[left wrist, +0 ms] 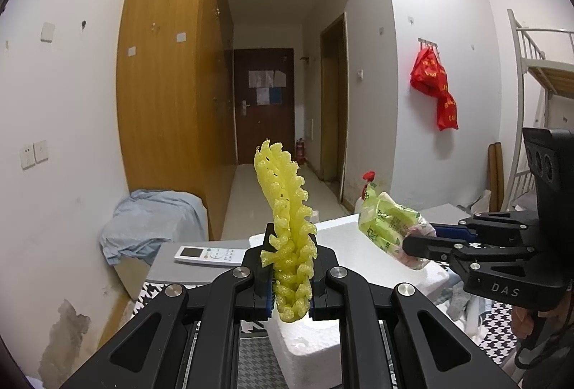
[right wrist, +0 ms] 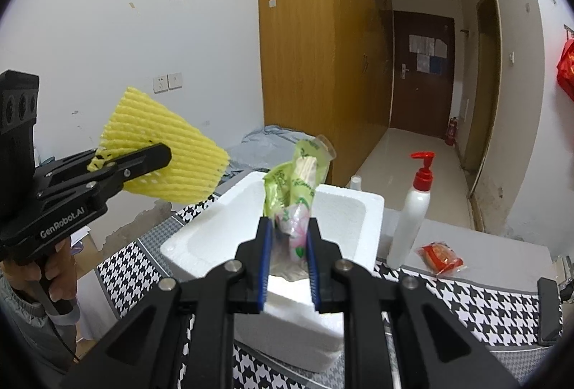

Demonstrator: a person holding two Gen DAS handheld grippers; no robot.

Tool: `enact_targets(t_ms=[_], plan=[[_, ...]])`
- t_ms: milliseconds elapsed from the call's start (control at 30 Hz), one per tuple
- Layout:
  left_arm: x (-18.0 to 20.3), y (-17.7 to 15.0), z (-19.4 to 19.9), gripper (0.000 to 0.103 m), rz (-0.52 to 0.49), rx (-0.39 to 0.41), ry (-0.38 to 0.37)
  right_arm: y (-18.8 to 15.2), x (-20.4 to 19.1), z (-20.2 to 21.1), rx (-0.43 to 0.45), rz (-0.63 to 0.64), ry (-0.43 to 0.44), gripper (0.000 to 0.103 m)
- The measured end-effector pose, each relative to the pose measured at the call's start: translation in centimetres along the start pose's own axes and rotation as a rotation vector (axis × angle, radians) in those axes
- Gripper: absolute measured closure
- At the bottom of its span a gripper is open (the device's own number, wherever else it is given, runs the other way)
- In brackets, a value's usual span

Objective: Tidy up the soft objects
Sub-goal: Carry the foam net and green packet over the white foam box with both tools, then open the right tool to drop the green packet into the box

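Yellow foam fruit net (left wrist: 290, 238), ribbed mesh sleeve squashed flat, held edge-up in the air above the white foam box (right wrist: 344, 209). Green plastic packet (right wrist: 297, 188), crinkled, tilted upright, pinched at its pink-white end over the box's open cavity.

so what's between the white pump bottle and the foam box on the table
Right wrist view: mostly bare tabletop lies between the pump bottle and the foam box; a small clear cap pokes up behind the box.

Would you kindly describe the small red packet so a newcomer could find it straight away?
Start at the white foam box on the houndstooth cloth, then look right, past the tall white pump bottle. The small red packet lies flat beside the bottle's base, the only red, clear-wrapped item on the tabletop.
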State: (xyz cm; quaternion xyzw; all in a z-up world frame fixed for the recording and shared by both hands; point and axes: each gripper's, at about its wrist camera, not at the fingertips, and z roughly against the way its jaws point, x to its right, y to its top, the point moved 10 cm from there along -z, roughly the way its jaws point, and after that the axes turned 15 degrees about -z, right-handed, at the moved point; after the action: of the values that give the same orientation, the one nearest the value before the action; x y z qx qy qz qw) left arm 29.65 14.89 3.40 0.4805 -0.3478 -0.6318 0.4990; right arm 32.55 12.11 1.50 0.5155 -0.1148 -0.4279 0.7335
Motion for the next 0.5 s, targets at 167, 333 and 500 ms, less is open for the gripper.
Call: enact_targets(t_ms=[167,333,500], plan=[[-0.3,-0.2,-0.5,0.09,0.006,-0.01,0.002,-0.2,0.1,-1.2,-0.023,-0.004,-0.004,0.081],[-0.2,-0.1,-0.8,0.09,0.007,-0.013,0.0,-0.1,0.1,-2.2,-0.038,0.001,-0.012,0.081],[-0.2,-0.2,-0.9,0.09,0.012,-0.015,-0.003,-0.1,0.1,-2.9,-0.049,-0.006,-0.01,0.08]])
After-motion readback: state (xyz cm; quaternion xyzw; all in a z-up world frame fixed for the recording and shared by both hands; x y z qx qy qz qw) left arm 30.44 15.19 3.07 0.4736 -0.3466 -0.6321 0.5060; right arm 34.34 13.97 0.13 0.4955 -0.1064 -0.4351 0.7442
